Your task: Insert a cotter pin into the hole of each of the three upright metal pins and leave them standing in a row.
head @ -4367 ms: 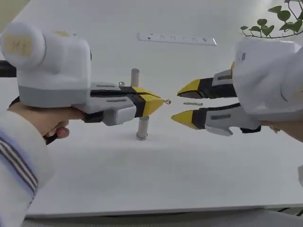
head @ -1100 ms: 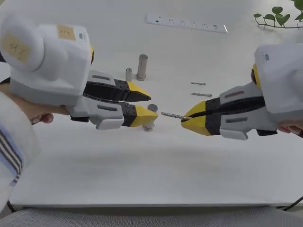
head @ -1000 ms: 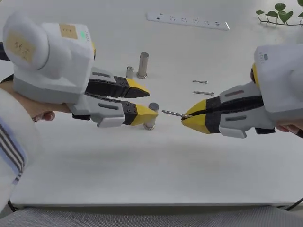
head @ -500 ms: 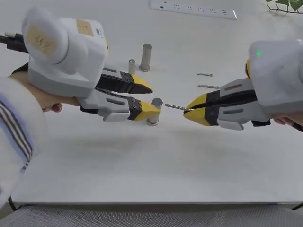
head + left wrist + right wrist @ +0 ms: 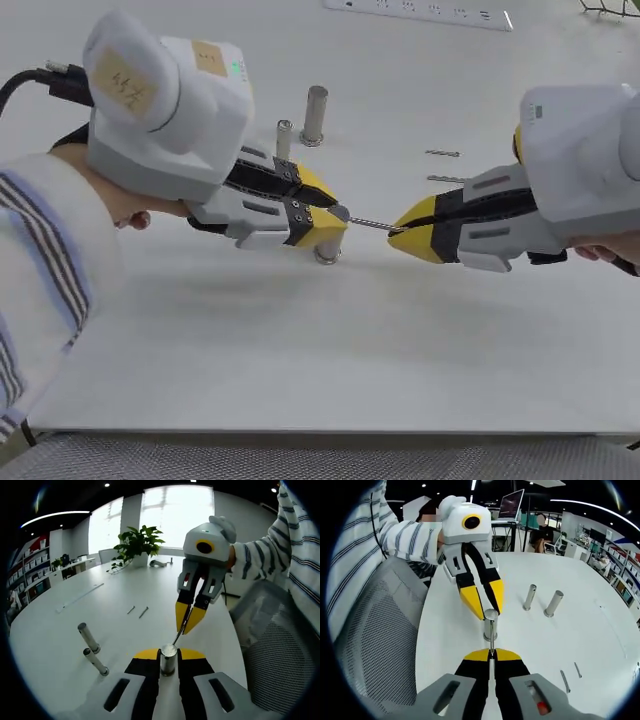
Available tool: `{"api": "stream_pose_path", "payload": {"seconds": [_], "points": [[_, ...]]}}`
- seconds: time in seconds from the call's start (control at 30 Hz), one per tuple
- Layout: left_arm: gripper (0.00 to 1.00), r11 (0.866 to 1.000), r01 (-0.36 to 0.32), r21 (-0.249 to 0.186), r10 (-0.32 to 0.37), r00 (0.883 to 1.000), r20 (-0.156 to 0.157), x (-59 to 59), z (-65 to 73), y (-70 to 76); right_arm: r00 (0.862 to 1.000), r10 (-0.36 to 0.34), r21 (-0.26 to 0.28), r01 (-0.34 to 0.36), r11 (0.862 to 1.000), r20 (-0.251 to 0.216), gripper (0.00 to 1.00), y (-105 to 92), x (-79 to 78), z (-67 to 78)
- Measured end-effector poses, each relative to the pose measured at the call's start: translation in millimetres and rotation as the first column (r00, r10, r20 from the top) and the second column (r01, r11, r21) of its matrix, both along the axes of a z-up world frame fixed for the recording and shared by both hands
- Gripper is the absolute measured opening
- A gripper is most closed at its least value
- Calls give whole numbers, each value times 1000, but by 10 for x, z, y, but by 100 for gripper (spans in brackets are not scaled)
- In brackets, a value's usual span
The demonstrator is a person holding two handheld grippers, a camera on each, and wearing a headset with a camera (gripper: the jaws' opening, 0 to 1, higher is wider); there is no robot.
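Three metal pins stand on the white table [image 5: 300, 340]. The near pin [image 5: 327, 250] stands upright between the jaws of my left gripper [image 5: 335, 218], which is shut on it; it is the same pin [image 5: 168, 666] in the left gripper view. My right gripper [image 5: 402, 229] is shut on a thin cotter pin [image 5: 370, 223] that lies level, its free tip touching the near pin's top. In the right gripper view the cotter pin [image 5: 491, 639] runs from my right gripper [image 5: 491, 653] to the pin [image 5: 491, 626]. Behind stand a tall pin [image 5: 315, 114] and a shorter pin [image 5: 284, 138].
Two loose cotter pins [image 5: 443, 153] [image 5: 446, 180] lie on the table behind my right gripper. A white power strip [image 5: 430, 12] lies along the far edge. A potted plant [image 5: 137, 542] stands at the table's far end. An office chair [image 5: 380, 645] is beside the table's near edge.
My left gripper has closed from open onto the near pin. My right gripper has carried the cotter pin left until its tip meets the pin's top. The head camera tilted down.
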State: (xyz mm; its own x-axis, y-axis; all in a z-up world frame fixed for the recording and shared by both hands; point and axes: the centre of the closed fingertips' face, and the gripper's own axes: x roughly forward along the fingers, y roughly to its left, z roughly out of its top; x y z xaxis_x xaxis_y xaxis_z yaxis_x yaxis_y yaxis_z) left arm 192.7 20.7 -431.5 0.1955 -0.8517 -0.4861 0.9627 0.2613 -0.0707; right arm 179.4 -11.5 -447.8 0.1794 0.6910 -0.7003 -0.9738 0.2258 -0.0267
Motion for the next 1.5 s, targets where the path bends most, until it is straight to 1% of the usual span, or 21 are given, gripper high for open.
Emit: {"api": "stream_pose_path", "payload": {"seconds": [0.07, 0.1, 0.2, 0.27, 0.43, 0.47, 0.57, 0.63, 0.67, 0.73, 0.8, 0.87, 0.97, 1.0, 1.07, 1.13, 1.2, 1.23, 1.27, 1.4, 1.5], "points": [[10, 1000, 6, 6, -6, 1000, 5, 0, -17, 13, 1000, 3, 3, -3, 1000, 0, 0, 12, 4, 0], [10, 1000, 6, 4, -6, 1000, 2, 3, -24, 22, 1000, 6, 5, -6, 1000, 1, 0, 23, 6, -2], [10, 1000, -5, -9, 4, 1000, -24, 20, -30, 35, 1000, 16, 6, -16, 1000, 1, 0, 54, 18, -14], [9, 1000, -1, -7, 0, 1000, -17, 17, -34, 31, 1000, 21, 1, -21, 1000, 0, 0, 74, 32, -26], [9, 1000, -7, -6, 7, 1000, -23, 27, -47, 38, 1000, 22, -3, -22, 1000, -6, 0, 84, 66, -47], [9, 1000, -7, -6, 7, 1000, -22, 27, -50, 38, 1000, 23, -4, -23, 1000, -5, 0, 82, 103, -63], [9, 1000, -8, -3, 8, 1000, -20, 24, -56, 37, 999, 36, -1, -36, 999, 4, 0, 132, 110, -71], [9, 1000, -10, -1, 10, 1000, -16, 23, -59, 37, 999, 32, -8, -32, 999, -5, 0, 150, 101, -96], [9, 1000, -11, -1, 11, 1000, -18, 21, -60, 36, 999, 45, 6, -45, 999, 7, 0, 196, 114, -79], [9, 1000, -14, 0, 14, 1000, -18, 19, -61, 37, 999, 45, 2, -45, 999, 1, 0, 218, 115, -88], [9, 1000, -14, 3, 14, 1000, -15, 15, -65, 32, 998, 59, 0, -59, 998, 0, 0, 245, 151, -106], [9, 1000, -13, 6, 13, 1000, -14, 10, -67, 29, 997, 81, -3, -81, 997, -1, 0, 283, 137, -119], [9, 1000, -16, 6, 16, 1000, -14, 8, -68, 27, 995, 98, -8, -98, 995, 17, 0, 343, 139, -116], [9, 1000, -18, 7, 18, 1000, -15, 8, -69, 29, 995, 102, -26, -102, 994, 18, 0, 327, 135, -132], [9, 1000, -20, 6, 20, 1000, -16, 3, -69, 27, 995, 99, -29, -98, 995, 28, 0, 314, 151, -150], [9, 1000, -21, 7, 21, 1000, -13, -1, -69, 25, 996, 91, -30, -90, 995, 27, 7, 304, 146, -151], [9, 1000, -22, 8, 22, 1000, -13, -4, -68, 23, 995, 88, -37, -86, 996, 39, 16, 287, 146, -139], [9, 1000, -22, 9, 22, 1000, -12, -7, -67, 22, 995, 87, -38, -86, 996, 39, 17, 278, 145, -136], [9, 1000, -22, 10, 22, 1000, -10, -8, -67, 22, 996, 86, -38, -85, 996, 38, 16, 264, 146, -130], [9, 1000, -24, 13, 24, 1000, -6, -14, -66, 20, 997, 72, -37, -70, 997, 40, 8, 213, 144, -77], [9, 999, -29, 15, 29, 1000, -4, -12, -64, 18, 997, 63, -24, -62, 998, 44, 8, 216, 137, -33]]}}
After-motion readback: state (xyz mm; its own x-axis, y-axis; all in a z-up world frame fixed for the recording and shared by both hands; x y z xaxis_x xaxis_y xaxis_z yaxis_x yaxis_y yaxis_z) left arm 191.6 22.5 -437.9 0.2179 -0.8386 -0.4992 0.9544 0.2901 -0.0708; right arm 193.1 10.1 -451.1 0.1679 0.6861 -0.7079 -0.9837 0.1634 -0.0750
